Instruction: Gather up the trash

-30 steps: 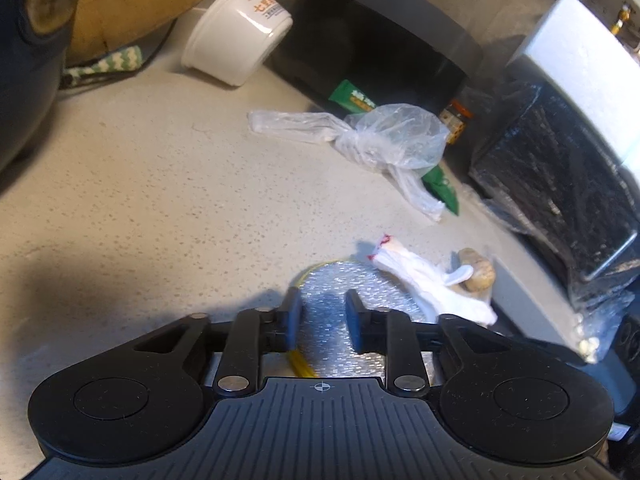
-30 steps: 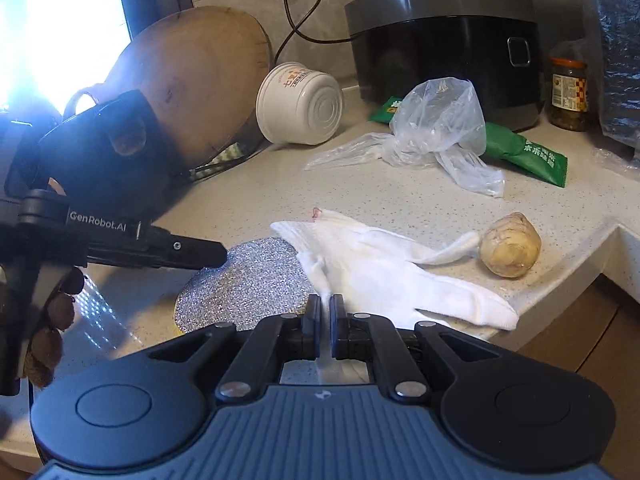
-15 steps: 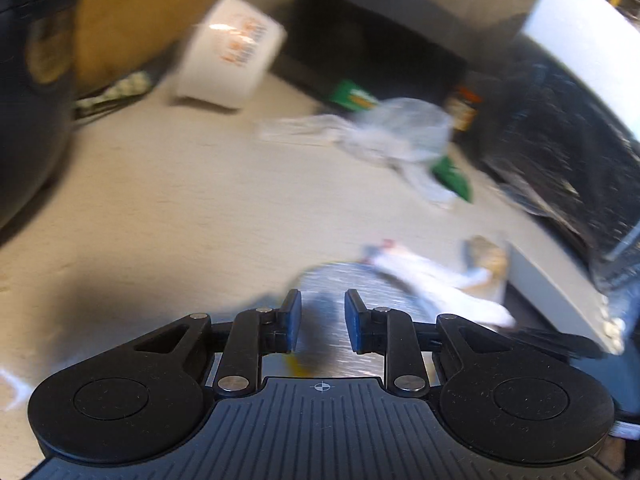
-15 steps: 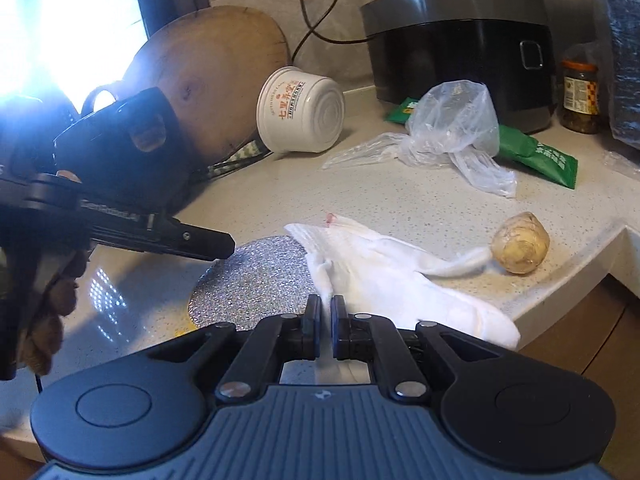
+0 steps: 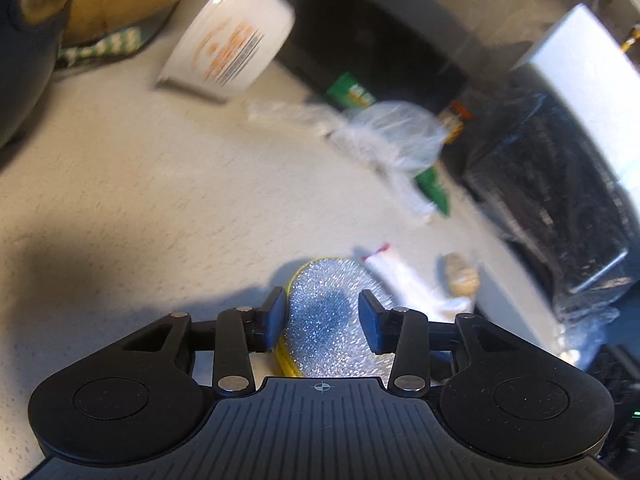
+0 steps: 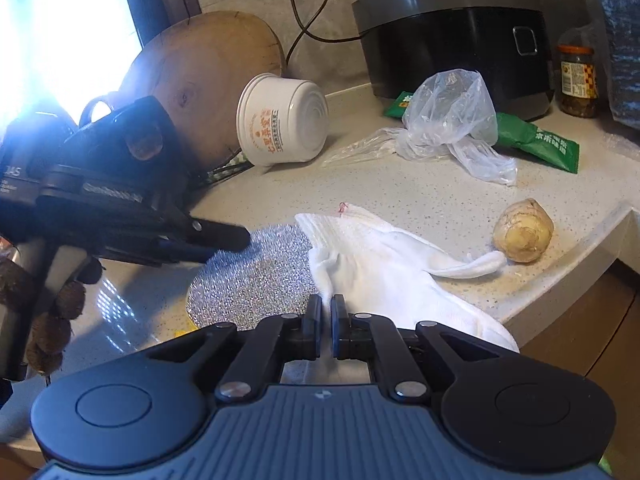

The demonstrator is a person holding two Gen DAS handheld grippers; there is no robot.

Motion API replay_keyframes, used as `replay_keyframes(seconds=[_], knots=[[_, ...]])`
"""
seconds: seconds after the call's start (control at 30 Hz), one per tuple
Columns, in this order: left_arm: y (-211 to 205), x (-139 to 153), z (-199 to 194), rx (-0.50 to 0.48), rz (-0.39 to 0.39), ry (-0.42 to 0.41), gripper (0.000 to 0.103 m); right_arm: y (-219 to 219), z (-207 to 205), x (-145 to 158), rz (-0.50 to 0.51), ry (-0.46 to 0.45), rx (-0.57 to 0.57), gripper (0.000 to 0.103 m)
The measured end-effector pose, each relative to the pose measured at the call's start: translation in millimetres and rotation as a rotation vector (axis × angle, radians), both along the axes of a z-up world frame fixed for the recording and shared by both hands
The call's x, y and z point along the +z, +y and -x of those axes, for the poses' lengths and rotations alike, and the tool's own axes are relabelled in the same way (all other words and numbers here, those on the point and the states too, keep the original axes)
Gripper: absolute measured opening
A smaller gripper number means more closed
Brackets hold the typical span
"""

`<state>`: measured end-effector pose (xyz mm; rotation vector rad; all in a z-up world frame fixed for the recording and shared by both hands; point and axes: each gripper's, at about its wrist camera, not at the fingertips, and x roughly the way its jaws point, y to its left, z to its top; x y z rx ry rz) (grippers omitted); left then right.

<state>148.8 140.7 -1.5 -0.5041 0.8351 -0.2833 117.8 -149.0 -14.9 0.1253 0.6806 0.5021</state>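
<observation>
A round silver scouring pad [image 5: 328,312] [image 6: 256,280] with a yellow rim lies on the speckled counter [image 6: 400,196]. My left gripper [image 5: 322,320] [image 6: 232,240] hovers over it, jaws opening, the pad showing between the fingers but not pinched. A white glove [image 6: 384,264] [image 5: 404,280] overlaps the pad's right side, one finger reaching a ginger root [image 6: 522,232] [image 5: 460,276]. My right gripper [image 6: 326,320] is shut on the glove's near folded edge. Farther back lie a crumpled clear plastic bag [image 6: 448,116] [image 5: 396,136] and a green packet [image 6: 536,140].
A white paper bowl [image 6: 280,120] lies on its side by a round wooden board [image 6: 208,68]. A black rice cooker [image 6: 456,28] and a jar [image 6: 576,76] stand at the back. The counter's edge [image 6: 580,264] drops off at the right, near the ginger.
The left jaws narrowed slightly, then spread wider over the scouring pad; the left view is now blurred. The right gripper stays shut at the glove's edge.
</observation>
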Motion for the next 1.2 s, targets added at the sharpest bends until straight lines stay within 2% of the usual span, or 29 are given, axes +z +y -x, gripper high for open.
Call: replay_keyframes(seconds=[0.1,0.2,0.23,0.27,0.33,0.4,0.57,0.73,0.97,1.1,1.2], knots=[[-7.4,19.3,9.2,-0.026,0.028,-0.063,0.044,-6.8,-1.1,-1.3,-0.036,0.018,-0.005,0.006],[-22.7,37.1,14.8,-0.095,0.080,-0.119,0.042,-8.8,-0.5,-2.2,-0.049,0.017,-0.008,0.006],[-28.8,40.4,15.9,-0.123,0.103,-0.128,0.039,-9.2,0.0,-2.5,-0.053,0.015,-0.008,0.006],[-35.2,40.8,15.6,-0.154,0.120,-0.117,0.029,-9.4,0.6,-2.7,-0.059,0.016,-0.004,0.006],[-49.5,33.9,14.3,-0.180,0.103,-0.085,0.035,-8.6,2.5,-3.2,-0.068,0.016,0.001,0.006],[-58.8,26.5,12.9,-0.171,0.080,-0.082,0.053,-7.3,4.2,-3.4,-0.058,0.003,0.001,0.006],[-60.6,27.1,14.9,-0.126,0.040,-0.138,0.053,-6.9,10.0,-2.3,-0.024,-0.024,0.003,0.006],[-61.4,36.8,29.8,-0.133,0.005,-0.162,0.049,6.8,17.2,1.0,0.058,-0.079,0.004,0.008],[-48.1,36.2,39.9,-0.099,-0.030,-0.147,0.049,33.3,33.5,13.3,0.051,-0.149,0.113,0.008],[-40.2,31.1,43.0,-0.082,-0.034,-0.128,0.049,42.1,34.2,11.2,0.056,-0.147,0.127,0.008],[-36.5,32.4,49.7,-0.084,-0.034,-0.134,0.049,42.3,39.8,14.7,0.023,-0.172,0.146,0.010]])
